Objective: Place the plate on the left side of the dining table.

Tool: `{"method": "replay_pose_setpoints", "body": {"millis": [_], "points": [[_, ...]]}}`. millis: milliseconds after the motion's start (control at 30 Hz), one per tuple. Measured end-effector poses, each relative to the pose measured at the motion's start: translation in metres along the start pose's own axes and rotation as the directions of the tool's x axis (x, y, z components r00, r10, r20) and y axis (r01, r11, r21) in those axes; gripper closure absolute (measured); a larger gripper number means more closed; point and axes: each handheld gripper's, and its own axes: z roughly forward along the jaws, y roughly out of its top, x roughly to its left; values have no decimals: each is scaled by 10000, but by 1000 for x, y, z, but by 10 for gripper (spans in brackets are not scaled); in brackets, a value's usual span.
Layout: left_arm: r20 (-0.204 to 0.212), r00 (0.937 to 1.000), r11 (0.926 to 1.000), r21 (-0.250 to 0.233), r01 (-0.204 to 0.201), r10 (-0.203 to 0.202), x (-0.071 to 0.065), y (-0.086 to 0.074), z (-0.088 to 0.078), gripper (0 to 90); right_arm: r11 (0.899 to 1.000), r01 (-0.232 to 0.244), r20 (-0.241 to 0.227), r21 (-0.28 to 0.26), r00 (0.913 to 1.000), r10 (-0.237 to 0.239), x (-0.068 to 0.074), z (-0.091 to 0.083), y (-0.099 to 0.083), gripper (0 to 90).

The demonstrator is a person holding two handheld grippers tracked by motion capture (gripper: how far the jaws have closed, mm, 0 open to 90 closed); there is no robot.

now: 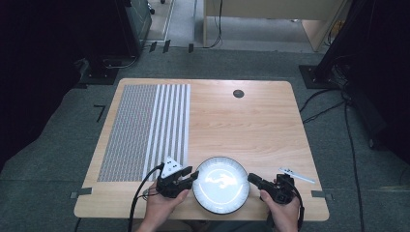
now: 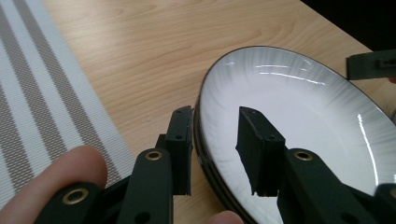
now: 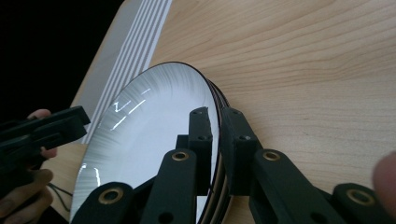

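Note:
A white plate (image 1: pixel 221 186) with a dark rim lies near the table's front edge. My left gripper (image 1: pixel 195 175) straddles its left rim. In the left gripper view the left gripper (image 2: pixel 215 112) has one jaw outside the rim and the other over the plate (image 2: pixel 299 107)'s white inner slope, pressing the rim. My right gripper (image 1: pixel 251 179) holds the opposite rim. In the right gripper view the right gripper (image 3: pixel 215 112) has its jaws close together, with the plate (image 3: pixel 154 121)'s edge pinched between them. The plate rests on the wood.
A grey-and-white striped placemat (image 1: pixel 145 130) covers the left part of the wooden table (image 1: pixel 251 125). A small white object (image 1: pixel 296 175) lies just right of my right hand. A dark round cable hole (image 1: pixel 238 93) sits at the back. Cables run over the floor at the right.

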Motion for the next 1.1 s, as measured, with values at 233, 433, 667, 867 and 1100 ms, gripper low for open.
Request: {"method": "replay_pose_setpoints", "body": {"millis": [233,433,667,867,1100], "points": [[560,9984,9964,834,-119,73,-1,-6,11,699,9993,-96,-51,356,9999,98,-2,4,-2,803],[63,9994,9952,916,-349,344,-6,-10,14,734,9971,-531,98,546,9986,527,-3,3,0,870],[-49,9994,9958,845,-350,355,-7,-10,14,751,9945,-943,-588,457,9936,969,-7,-2,3,871],[-159,9992,9960,821,-345,359,-8,-11,14,756,9955,-670,-158,667,9975,682,-4,1,1,871],[-255,9990,9964,783,-337,358,-10,-11,15,756,9967,-386,56,710,9993,383,-1,3,0,868]]}}
